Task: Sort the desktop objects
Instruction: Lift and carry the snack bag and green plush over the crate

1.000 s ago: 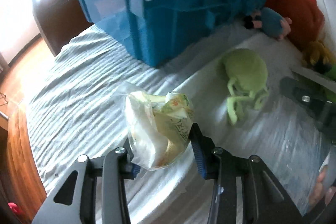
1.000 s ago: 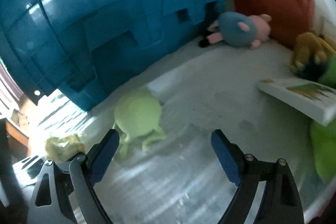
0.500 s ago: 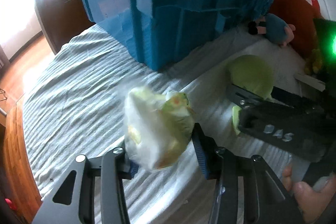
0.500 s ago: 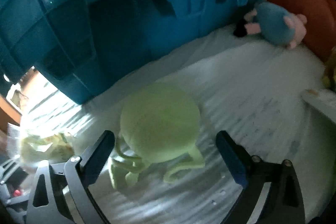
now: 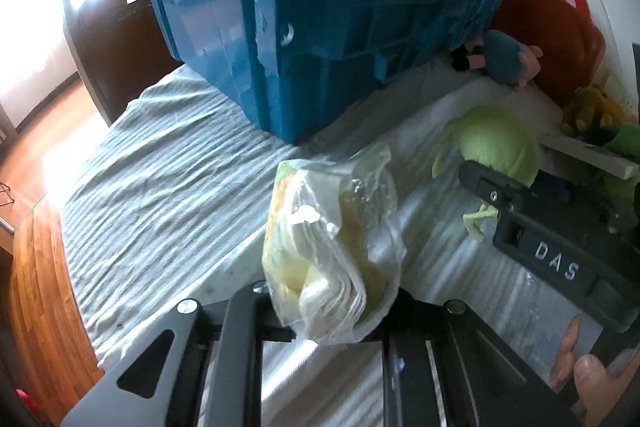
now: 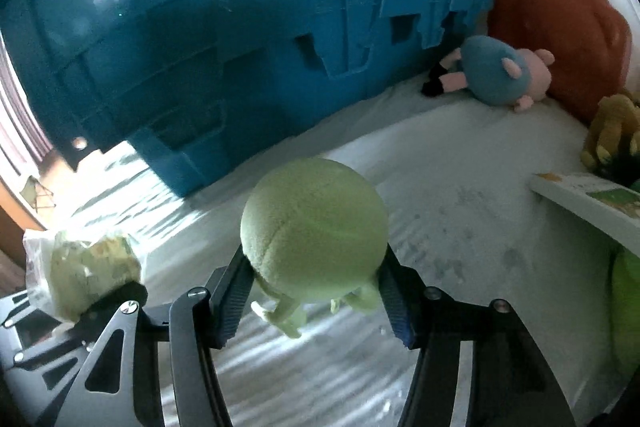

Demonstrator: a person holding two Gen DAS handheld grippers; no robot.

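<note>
From the left wrist, the left hand-held gripper (image 5: 332, 307) is clamped on a plastic bag (image 5: 332, 251) near the blue crate (image 5: 340, 7); from the right wrist, the right hand-held gripper (image 6: 316, 291) is closing, pads against a green plush toy (image 6: 314, 227) over the white surface (image 6: 460, 167)

home: plush toys (image 6: 500, 77), wooden floor (image 5: 36, 267)

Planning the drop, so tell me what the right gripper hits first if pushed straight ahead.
Probably the blue crate; the right gripper, closing on the green plush, points toward its side wall. Depth is unclear.
</note>
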